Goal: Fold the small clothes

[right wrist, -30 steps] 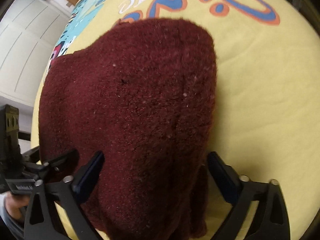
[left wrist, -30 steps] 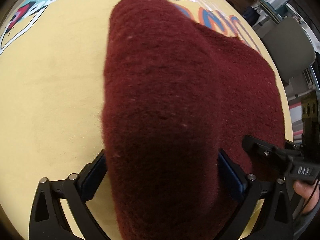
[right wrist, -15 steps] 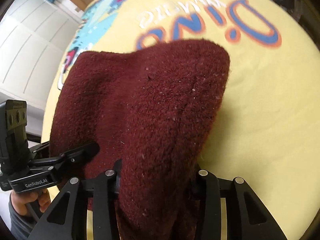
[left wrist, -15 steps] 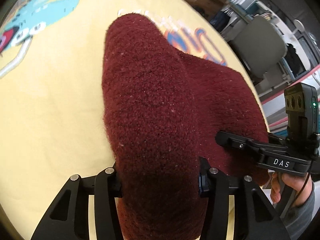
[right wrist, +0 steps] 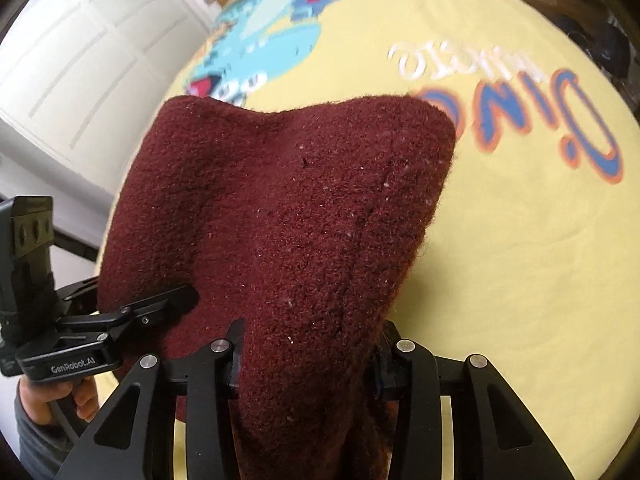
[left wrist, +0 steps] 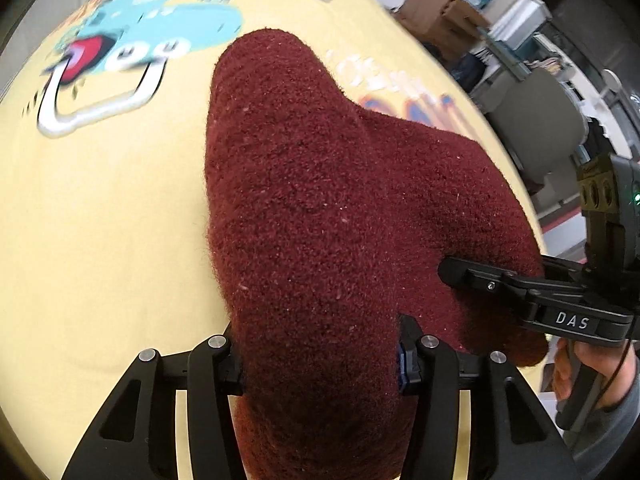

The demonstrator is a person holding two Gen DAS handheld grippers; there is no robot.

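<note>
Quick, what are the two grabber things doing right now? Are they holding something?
Left gripper: closed on the dark red fleece garment, jaws having just closed.
Right gripper: closed on the same garment, jaws also just closed.

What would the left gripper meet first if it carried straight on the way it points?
Probably the maroon fleece cloth already clamped in the left gripper; beyond it lies the yellow printed sheet, though depth is unclear.

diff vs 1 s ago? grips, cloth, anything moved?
Both grippers went from open around the maroon fleece cloth to clamped on it: left gripper and right gripper closed on its near edge, each bunching a corner. That edge has since been lifted and carried toward the far side; more of the yellow printed sheet shows beyond it. The sheet itself stayed put.
</note>
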